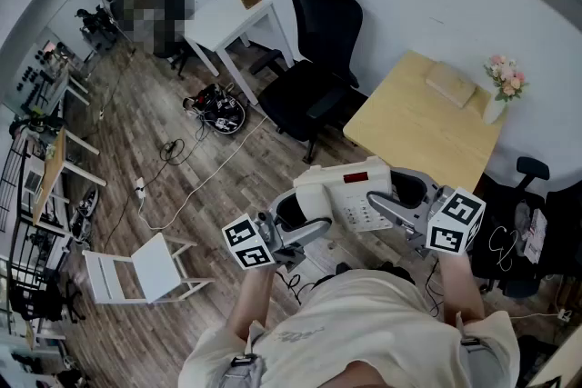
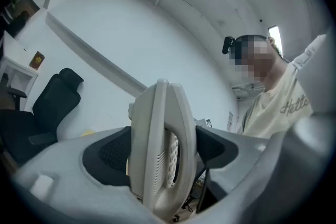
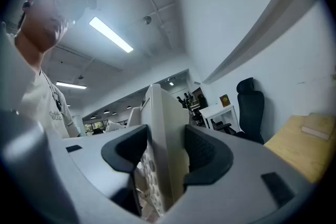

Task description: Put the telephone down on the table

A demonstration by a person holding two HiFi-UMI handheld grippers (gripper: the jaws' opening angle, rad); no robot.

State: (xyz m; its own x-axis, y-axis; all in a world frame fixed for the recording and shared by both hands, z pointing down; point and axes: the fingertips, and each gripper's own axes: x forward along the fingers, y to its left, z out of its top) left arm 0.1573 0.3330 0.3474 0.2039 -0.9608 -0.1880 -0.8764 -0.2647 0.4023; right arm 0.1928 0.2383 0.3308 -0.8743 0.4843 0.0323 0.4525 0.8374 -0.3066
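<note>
A beige desk telephone [image 1: 346, 188] with a keypad and a small red display hangs in the air in front of my chest, just short of the near corner of the wooden table [image 1: 414, 136]. My left gripper [image 1: 293, 215] is shut on its left end and my right gripper [image 1: 405, 193] on its right end. In the left gripper view the telephone [image 2: 160, 149] stands edge-on, with the dark pads [image 2: 107, 157] pressed against both sides. The right gripper view shows the telephone [image 3: 165, 144] clamped between the pads [image 3: 207, 152] in the same way, keypad side facing left.
On the wooden table lie a flat beige box [image 1: 452, 84] and a vase of flowers [image 1: 503, 86] at the far end. A black office chair [image 1: 318, 59] stands left of it, with a white desk [image 1: 232, 18] behind. Cables [image 1: 214, 109] and a white chair [image 1: 136, 273] are on the floor.
</note>
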